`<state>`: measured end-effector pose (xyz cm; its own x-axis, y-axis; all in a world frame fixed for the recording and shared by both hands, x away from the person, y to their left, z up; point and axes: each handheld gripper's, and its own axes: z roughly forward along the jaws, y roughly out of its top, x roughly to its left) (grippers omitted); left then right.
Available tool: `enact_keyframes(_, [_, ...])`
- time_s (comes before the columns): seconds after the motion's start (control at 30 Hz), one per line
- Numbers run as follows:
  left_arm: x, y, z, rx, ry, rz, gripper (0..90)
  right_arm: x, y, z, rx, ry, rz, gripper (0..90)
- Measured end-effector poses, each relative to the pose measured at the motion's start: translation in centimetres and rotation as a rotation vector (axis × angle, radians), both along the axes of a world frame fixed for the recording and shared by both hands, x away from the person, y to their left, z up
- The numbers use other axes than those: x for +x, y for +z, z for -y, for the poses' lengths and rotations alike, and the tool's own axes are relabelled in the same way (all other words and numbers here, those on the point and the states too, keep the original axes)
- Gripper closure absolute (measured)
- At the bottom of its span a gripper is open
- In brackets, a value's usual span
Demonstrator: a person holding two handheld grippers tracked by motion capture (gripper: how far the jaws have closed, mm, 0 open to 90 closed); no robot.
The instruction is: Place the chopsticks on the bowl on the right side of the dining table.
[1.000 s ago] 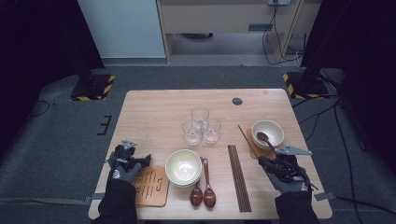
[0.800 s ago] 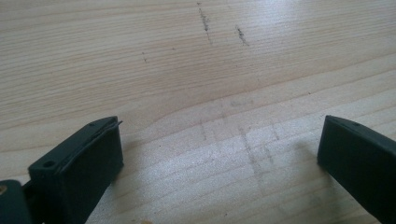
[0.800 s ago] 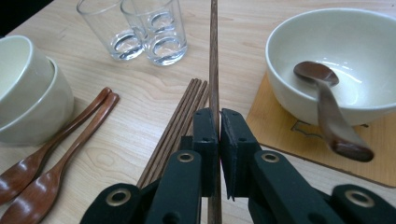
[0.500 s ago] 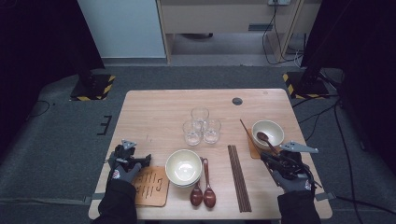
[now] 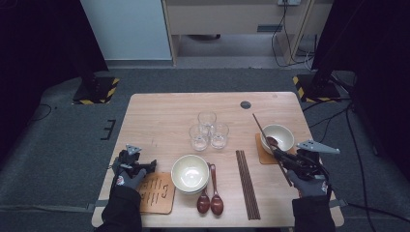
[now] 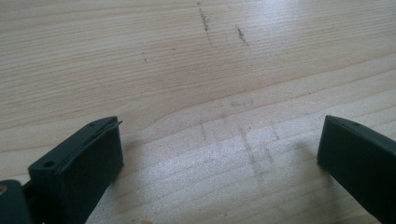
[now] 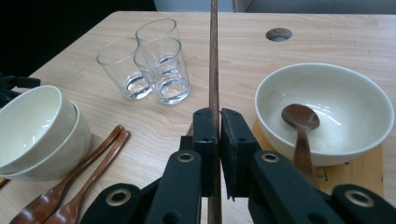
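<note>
My right gripper [image 7: 218,116] is shut on a single dark wooden chopstick [image 7: 214,56], which runs straight away from the jaws past the glasses. In the high view that right gripper [image 5: 285,162] is at the table's right front, and the chopstick [image 5: 260,126] slants up and left beside a cream bowl [image 5: 279,137]. The bowl [image 7: 327,112] holds a brown spoon [image 7: 301,116] and stands on a wooden coaster [image 5: 262,153]. At the left front, my left gripper [image 5: 145,166] rests low over bare wood, its jaws wide open with nothing between them [image 6: 219,144].
Two stacked cream bowls [image 5: 189,173] stand at the front middle, with two brown spoons [image 5: 210,193] and several dark chopsticks [image 5: 247,183] to their right. Three glasses [image 5: 208,129] cluster mid-table. A second coaster [image 5: 157,193] lies by my left hand. A cable hole [image 5: 245,104] lies farther back.
My right gripper has lifted a little with the chopstick, whose far tip now reaches farther back past the bowl. The left gripper has stayed still.
</note>
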<state>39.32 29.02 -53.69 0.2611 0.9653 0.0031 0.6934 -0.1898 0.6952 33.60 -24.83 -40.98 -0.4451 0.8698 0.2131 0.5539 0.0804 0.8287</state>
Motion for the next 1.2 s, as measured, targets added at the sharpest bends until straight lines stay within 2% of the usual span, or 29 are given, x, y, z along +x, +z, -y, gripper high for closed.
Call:
enact_keyframes(0.47, [0.0, 0.0, 0.0, 0.0, 0.0, 0.0, 0.0, 0.6, 1.2, 0.9, 0.012, -0.021, 0.024, 85.2])
enact_keyframes(0.9, [0.0, 0.0, 0.0, 0.0, 0.0, 0.0, 0.0, 1.8, 1.9, 2.3, 0.017, -0.055, 0.041, 85.2])
enact_keyframes(1.2, [0.0, 0.0, 0.0, 0.0, 0.0, 0.0, 0.0, 3.0, 1.7, 3.0, -0.003, -0.072, 0.036, 85.2])
